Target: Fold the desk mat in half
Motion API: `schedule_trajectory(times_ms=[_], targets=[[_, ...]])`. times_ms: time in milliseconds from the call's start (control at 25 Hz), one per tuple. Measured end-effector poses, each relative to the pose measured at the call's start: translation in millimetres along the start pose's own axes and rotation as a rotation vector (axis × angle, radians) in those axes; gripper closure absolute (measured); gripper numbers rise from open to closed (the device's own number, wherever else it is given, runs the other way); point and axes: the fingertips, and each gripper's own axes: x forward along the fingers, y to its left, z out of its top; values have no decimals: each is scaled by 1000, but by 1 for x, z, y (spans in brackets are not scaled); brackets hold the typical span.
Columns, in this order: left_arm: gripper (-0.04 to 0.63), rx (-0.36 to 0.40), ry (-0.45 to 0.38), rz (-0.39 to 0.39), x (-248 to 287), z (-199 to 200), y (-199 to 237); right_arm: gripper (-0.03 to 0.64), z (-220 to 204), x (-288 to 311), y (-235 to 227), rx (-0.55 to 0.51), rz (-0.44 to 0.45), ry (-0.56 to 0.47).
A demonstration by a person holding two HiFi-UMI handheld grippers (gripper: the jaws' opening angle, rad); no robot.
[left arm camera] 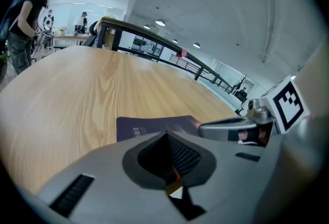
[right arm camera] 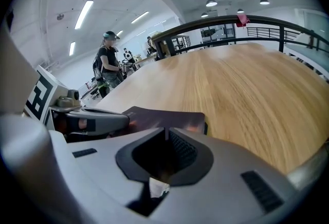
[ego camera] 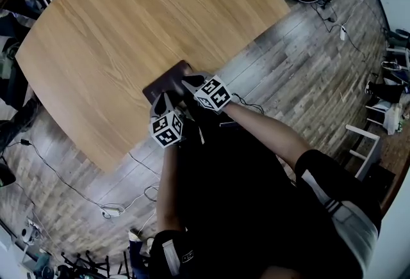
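A dark brown desk mat (ego camera: pixel 168 81) lies at the near edge of the round wooden table (ego camera: pixel 147 15); only a small rectangle of it shows. My left gripper (ego camera: pixel 163 102) and right gripper (ego camera: pixel 190 83) sit side by side at its near edge, both with jaws closed. In the left gripper view the mat (left arm camera: pixel 149 126) runs flat into the closed jaws of the left gripper (left arm camera: pixel 167 135). In the right gripper view the mat (right arm camera: pixel 164 116) meets the right gripper (right arm camera: pixel 165 130), and its right corner stands slightly off the wood. Each view shows the other gripper alongside.
A person (right arm camera: pixel 108 63) stands beyond the table's far side, with a dark railing (right arm camera: pixel 247 21) behind it. Cables (ego camera: pixel 112 207) trail over the plank floor to the lower left. A white chair frame (ego camera: pixel 362 143) stands at the right. My own dark-clothed body fills the lower middle.
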Motion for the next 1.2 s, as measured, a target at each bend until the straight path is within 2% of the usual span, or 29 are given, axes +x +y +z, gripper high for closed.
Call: schedule_trajectory(times_ms=[360, 640, 960, 1200], targets=[[572, -11, -33, 19, -2, -1, 0, 577, -4, 2, -4, 108, -36, 60], [571, -25, -70, 26, 0, 10, 3, 577, -3, -1, -11, 170, -148, -10], [572, -24, -63, 19, -3, 3, -1, 577, -8, -15, -8, 190, -190, -81], [572, 19, -91, 35, -3, 6, -1, 577, -5, -13, -7, 173, -197, -105]])
